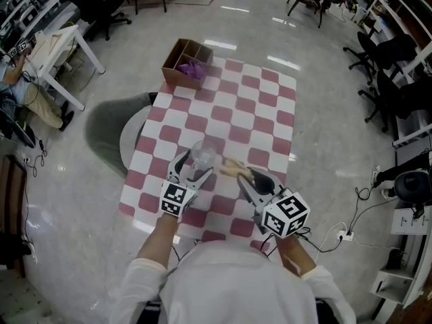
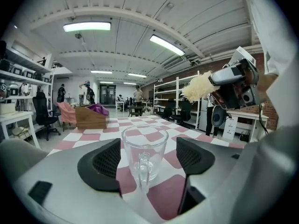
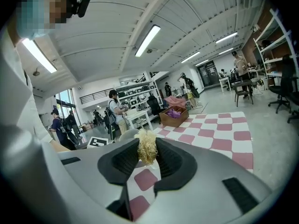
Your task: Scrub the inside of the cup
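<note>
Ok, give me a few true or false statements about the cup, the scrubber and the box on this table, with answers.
1. The glass cup stands upright on the checkered tablecloth. True.
2. The fibre scrubber is inside the cup. False: it is held outside, beside the cup.
3. The right hand-held gripper is shut on the scrubber. True.
4. The cardboard box holds something green. False: it holds purple cloth.
5. The left hand-held gripper holds the scrubber. False: its jaws stand apart, with the cup between them.

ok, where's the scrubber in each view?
Head view: scrubber lower centre, at the right gripper's tip, beside the cup.
Left gripper view: upper right, poking from the right gripper.
Right gripper view: centre, pinched between the jaws.
Shared landmark: the box by the table's far corner.
</note>
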The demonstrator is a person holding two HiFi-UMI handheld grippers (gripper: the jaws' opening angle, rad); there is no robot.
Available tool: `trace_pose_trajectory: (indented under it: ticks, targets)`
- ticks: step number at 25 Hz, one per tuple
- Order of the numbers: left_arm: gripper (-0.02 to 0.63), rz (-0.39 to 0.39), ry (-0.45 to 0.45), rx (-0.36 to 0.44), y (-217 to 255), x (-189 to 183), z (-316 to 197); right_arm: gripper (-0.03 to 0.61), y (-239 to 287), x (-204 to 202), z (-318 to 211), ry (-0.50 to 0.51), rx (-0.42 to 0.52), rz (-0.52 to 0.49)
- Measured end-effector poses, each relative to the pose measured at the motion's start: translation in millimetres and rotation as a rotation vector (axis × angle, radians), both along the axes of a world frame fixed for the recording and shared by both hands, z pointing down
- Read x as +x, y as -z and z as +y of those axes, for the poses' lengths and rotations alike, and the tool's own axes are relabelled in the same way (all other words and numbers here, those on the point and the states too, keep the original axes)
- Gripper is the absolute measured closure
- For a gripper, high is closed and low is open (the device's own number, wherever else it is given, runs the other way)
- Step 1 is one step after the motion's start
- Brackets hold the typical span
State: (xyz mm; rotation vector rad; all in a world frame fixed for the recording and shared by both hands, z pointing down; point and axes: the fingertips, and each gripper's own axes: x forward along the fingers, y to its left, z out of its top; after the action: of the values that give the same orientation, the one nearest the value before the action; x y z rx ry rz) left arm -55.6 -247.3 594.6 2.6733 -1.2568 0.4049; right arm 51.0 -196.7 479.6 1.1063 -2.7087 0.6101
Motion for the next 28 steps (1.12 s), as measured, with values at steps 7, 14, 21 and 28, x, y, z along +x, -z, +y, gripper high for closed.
trace_pose_trajectory:
  ticks: [7,14,21,28]
  targets:
    - [0.249,0.015,0.035,-0.015,14.5,-10.1,18.6,0.465,-0.7,-1.3,10.0,-0.024,0.035,0.047]
    - [0.250,0.017,0.045,0.054,49.1,-15.1,43.0,0.465,0.6,-7.3,25.6,-0.038,0.045,0.046]
    - [0.250,0.037,0.038,0.084,77.4,-15.3,70.2,0.465,6.2,-9.6,40.3,-0.071,0.075,0.052]
    - [0.408,0.050,0.019,0.161,103.6,-19.0,101.7,0.465,9.2,-18.9,60.8,-0.087,0.090,0.055]
